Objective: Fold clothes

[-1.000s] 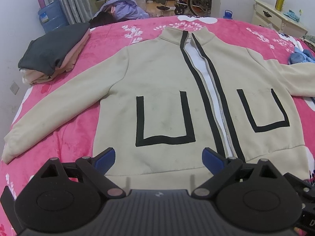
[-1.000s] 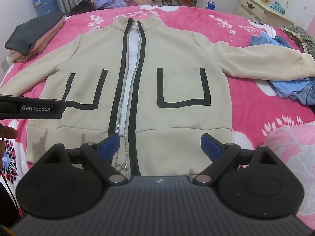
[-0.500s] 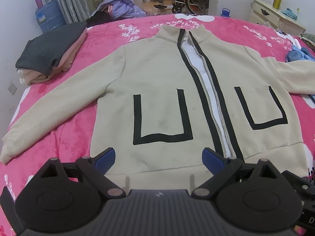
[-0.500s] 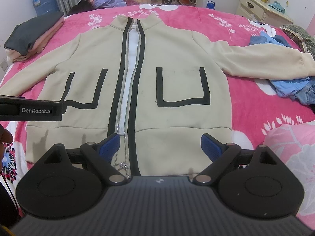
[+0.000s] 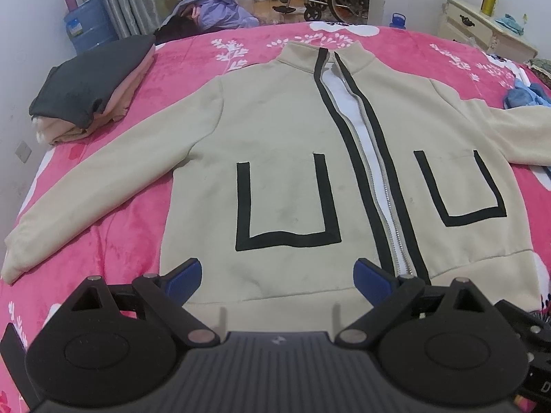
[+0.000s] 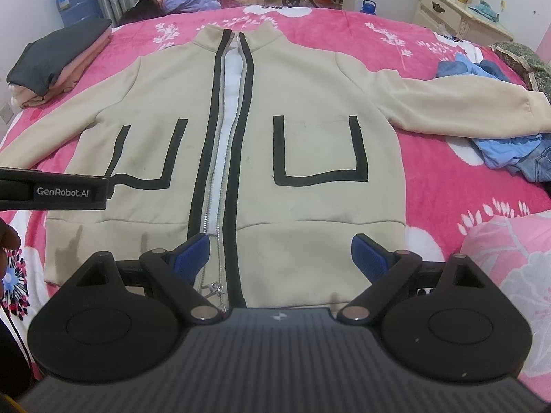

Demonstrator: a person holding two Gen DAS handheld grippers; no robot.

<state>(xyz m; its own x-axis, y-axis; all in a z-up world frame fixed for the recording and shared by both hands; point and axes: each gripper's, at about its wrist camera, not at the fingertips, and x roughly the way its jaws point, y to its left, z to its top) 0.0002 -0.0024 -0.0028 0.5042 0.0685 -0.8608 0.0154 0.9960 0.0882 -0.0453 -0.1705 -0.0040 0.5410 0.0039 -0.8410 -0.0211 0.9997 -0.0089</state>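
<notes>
On the pink bed, the jacket is spread flat for folding, left gripper and right gripper held at its hem, jaws wide apart, empty.

"GenRobot.AI" on left hand-held gripper; "D", perhaps, elsewhere.

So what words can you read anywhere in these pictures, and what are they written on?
"GenRobot.AI" stands in white letters on the black body of the left gripper, seen from the right wrist view.
The label on the blue water jug is too blurred to read.
A letter "D" on the black device at the left view's edge is cut off.
</notes>
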